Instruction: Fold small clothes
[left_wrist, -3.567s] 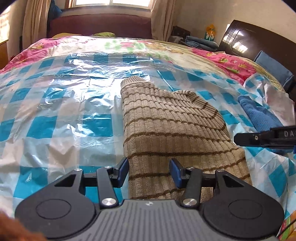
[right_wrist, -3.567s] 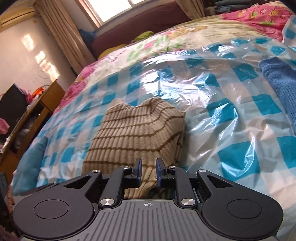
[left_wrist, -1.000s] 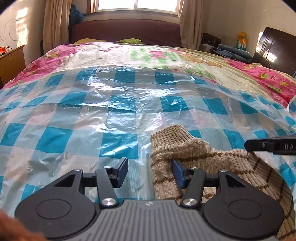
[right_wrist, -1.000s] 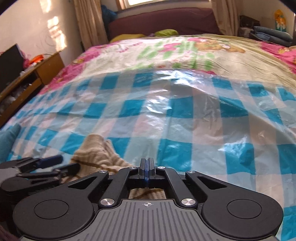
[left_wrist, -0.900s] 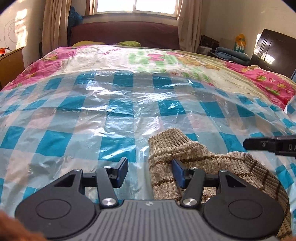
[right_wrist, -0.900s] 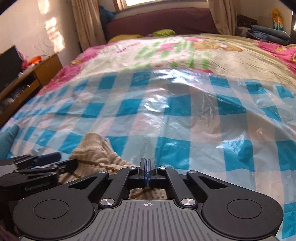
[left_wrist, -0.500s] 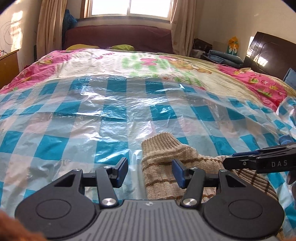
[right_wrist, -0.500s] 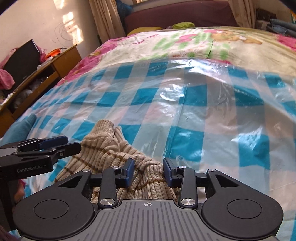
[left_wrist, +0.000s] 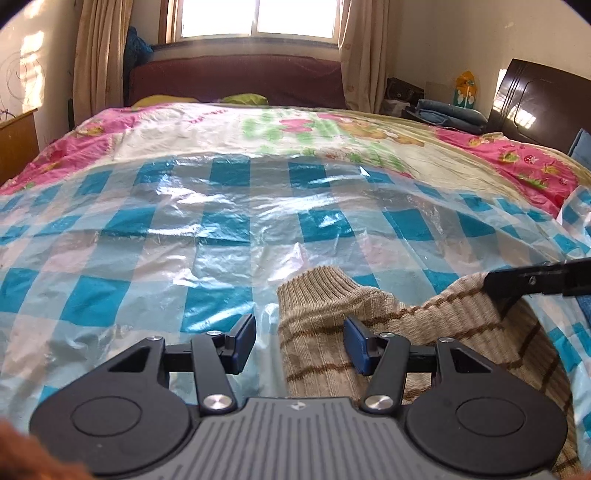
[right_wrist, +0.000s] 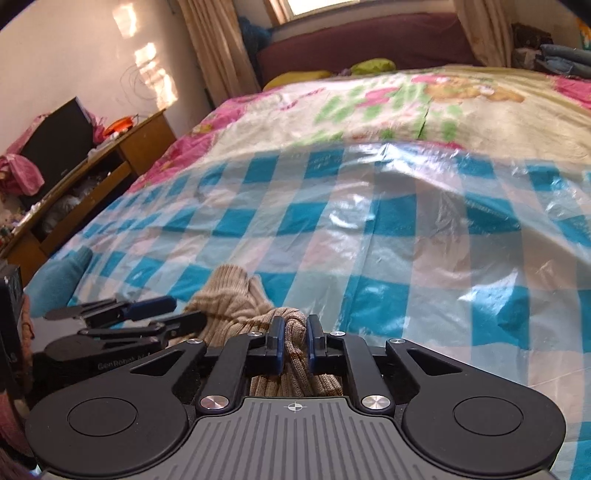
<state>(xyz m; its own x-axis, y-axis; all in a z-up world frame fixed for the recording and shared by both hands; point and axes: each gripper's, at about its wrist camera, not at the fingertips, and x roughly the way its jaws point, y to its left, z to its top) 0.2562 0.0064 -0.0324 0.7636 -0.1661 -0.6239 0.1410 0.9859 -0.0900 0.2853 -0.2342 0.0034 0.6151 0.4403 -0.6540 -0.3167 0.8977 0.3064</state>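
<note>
The striped knit garment (left_wrist: 369, 332) lies bunched on the checked plastic sheet (left_wrist: 184, 229) covering the bed. Right gripper (right_wrist: 294, 345): jaws closing, a fold of the garment pinched between them. Left gripper (left_wrist: 299, 341): jaws spread apart, gripping nothing; the garment's ribbed edge lies between them, nearer the right-hand jaw.

A shiny blue checked plastic sheet (left_wrist: 221, 229) covers the bed. At twelve o'clock is a window (left_wrist: 255, 16). At ten o'clock stands a wooden desk (right_wrist: 92, 173).
</note>
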